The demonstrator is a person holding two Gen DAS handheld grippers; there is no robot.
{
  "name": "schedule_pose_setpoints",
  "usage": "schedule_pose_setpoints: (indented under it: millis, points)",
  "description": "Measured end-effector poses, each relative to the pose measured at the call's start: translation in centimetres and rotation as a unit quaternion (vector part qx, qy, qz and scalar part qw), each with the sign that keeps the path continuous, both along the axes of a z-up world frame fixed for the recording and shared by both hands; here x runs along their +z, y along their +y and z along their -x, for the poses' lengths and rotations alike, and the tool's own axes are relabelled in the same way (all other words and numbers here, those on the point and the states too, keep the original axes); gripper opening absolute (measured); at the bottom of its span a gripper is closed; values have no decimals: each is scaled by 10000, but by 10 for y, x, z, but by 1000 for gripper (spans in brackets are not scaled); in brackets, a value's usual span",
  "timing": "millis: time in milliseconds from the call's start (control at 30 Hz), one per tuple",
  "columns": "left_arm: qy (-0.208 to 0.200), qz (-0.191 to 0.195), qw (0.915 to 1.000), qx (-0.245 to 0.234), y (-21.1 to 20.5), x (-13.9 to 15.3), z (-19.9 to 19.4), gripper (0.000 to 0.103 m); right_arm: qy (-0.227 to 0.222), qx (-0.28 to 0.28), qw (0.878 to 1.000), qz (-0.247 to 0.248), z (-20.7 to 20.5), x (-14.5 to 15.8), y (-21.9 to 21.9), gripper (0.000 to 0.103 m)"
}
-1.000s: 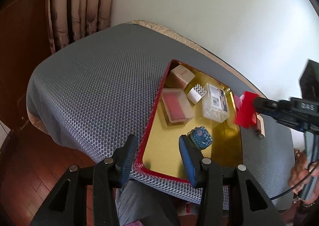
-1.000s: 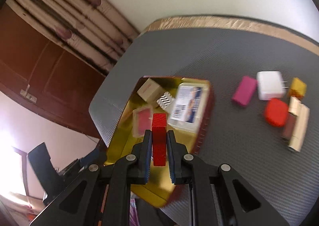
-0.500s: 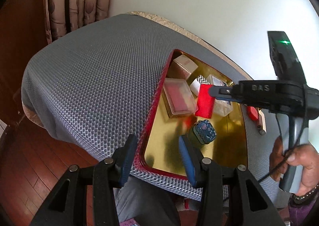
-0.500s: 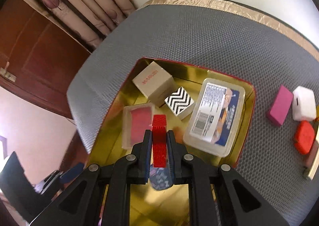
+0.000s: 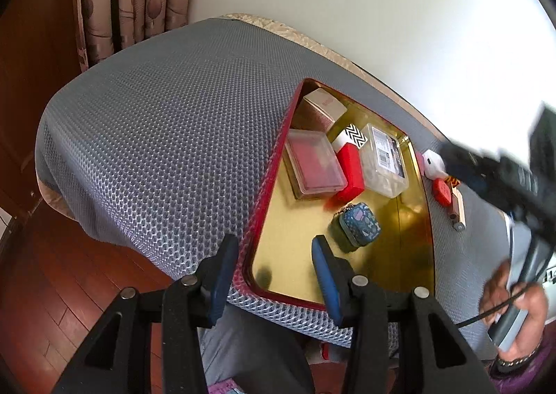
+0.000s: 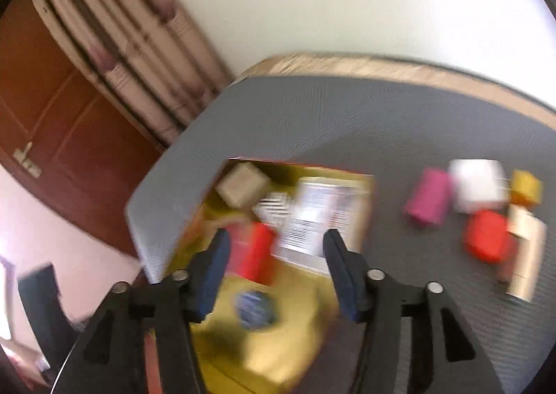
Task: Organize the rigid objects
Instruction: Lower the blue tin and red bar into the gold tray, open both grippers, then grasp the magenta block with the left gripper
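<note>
A gold tray with a red rim sits on the grey mat. In it lie a beige box, a zigzag box, a labelled clear box, a clear case with a red inside, a blue pouch and a red block. The red block rests free between the case and the clear box. My right gripper hovers above it, jaws opening, nothing between the pads. My left gripper stands open over the tray's near left corner.
On the mat right of the tray lie a magenta block, a white charger, a yellow block, a red piece and pale wooden blocks. A hand holds the right gripper's handle. Curtain and wall stand behind.
The right gripper carried the red block over the tray, let it go between the case and the clear box, and drew back to the right. The left gripper stayed put.
</note>
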State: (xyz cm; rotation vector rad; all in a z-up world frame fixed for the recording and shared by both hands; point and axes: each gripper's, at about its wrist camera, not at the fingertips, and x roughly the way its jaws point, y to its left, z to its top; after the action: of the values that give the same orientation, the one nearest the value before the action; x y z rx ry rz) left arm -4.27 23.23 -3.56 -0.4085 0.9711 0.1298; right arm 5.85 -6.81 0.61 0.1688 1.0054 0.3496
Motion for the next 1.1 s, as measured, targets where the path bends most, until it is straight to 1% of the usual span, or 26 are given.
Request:
schedule_pose_setpoints:
  millis: [33, 67, 100, 133, 200, 267, 300, 333, 367, 433, 467, 500, 533, 567, 633, 667, 700, 800, 867, 933, 967, 1000, 1033, 1100]
  points:
    - [-8, -29, 10000, -27, -2, 0, 0, 45, -131, -169, 9992, 334, 11, -2, -19, 68]
    - [-8, -152, 9999, -64, -6, 1, 0, 47, -225, -307, 9973, 629, 20, -4, -34, 71]
    - [-6, -246, 9996, -101, -9, 2, 0, 48, -302, -480, 9927, 1061, 31, -10, -55, 76]
    - [-1, -375, 9992, -138, -13, 3, 0, 49, -298, -625, 9870, 1449, 39, -17, -74, 78]
    - [9, -617, 9979, -213, -22, 6, 0, 52, -188, -893, 9763, 1963, 49, -30, -108, 78]
    - [-1, -758, 9966, -327, -32, 10, 0, 55, -58, -1170, 9678, 2229, 60, -42, -146, 78]
    - [-24, -830, 9959, -357, -37, 12, 0, 55, -13, -1282, 9642, 2323, 65, -45, -161, 81]
    - [-42, -908, 9951, -393, -41, 15, 0, 55, 24, -1416, 9595, 2437, 70, -49, -176, 86]
    - [-124, -1018, 9934, -505, -48, 21, 0, 55, 44, -1553, 9558, 2495, 72, -52, -192, 87]
    - [-197, -1370, 9887, -568, -57, 31, 0, 56, 116, -1709, 9574, 2326, 78, -57, -218, 88]
    - [-164, -1828, 9820, -438, -63, 36, -2, 56, 195, -1807, 9590, 2174, 80, -61, -228, 88]
    - [-110, -2126, 9765, -330, -65, 39, -3, 56, 239, -1866, 9615, 2004, 82, -63, -235, 88]
    - [-82, -2297, 9729, -271, -67, 42, -4, 56, 207, -1904, 9637, 1862, 82, -61, -240, 88]
    - [-102, -2332, 9720, -256, -66, 47, -4, 56, 144, -1915, 9645, 1815, 82, -59, -242, 89]
    - [-294, -2082, 9766, -456, -69, 63, -7, 56, 119, -1852, 9676, 1712, 80, -59, -243, 93]
    - [-436, -1930, 9776, -713, -77, 73, -12, 56, 140, -1818, 9681, 1717, 78, -60, -243, 93]
    - [-503, -1881, 9770, -871, -84, 79, -18, 56, 136, -1782, 9683, 1745, 77, -60, -242, 93]
    - [-656, -1730, 9705, -1545, -121, 96, -50, 56, 19, -1710, 9700, 1729, 82, -56, -239, 95]
    - [-647, -1457, 9671, -1985, -146, 98, -78, 56, -45, -1712, 9713, 1652, 84, -53, -243, 97]
    - [-455, -1152, 9618, -2441, -174, 92, -110, 56, -82, -1718, 9728, 1554, 89, -50, -241, 98]
    - [-283, -1054, 9559, -2727, -191, 84, -131, 56, -86, -1718, 9735, 1504, 91, -49, -240, 98]
    - [-201, -1087, 9523, -2843, -200, 79, -143, 56, -92, -1711, 9743, 1461, 97, -50, -242, 98]
    - [-142, -1208, 9489, -2913, -210, 72, -155, 56, -90, -1691, 9754, 1410, 97, -49, -244, 98]
    - [38, -1464, 9384, -3131, -225, 54, -182, 56, -92, -1636, 9771, 1356, 99, -49, -241, 98]
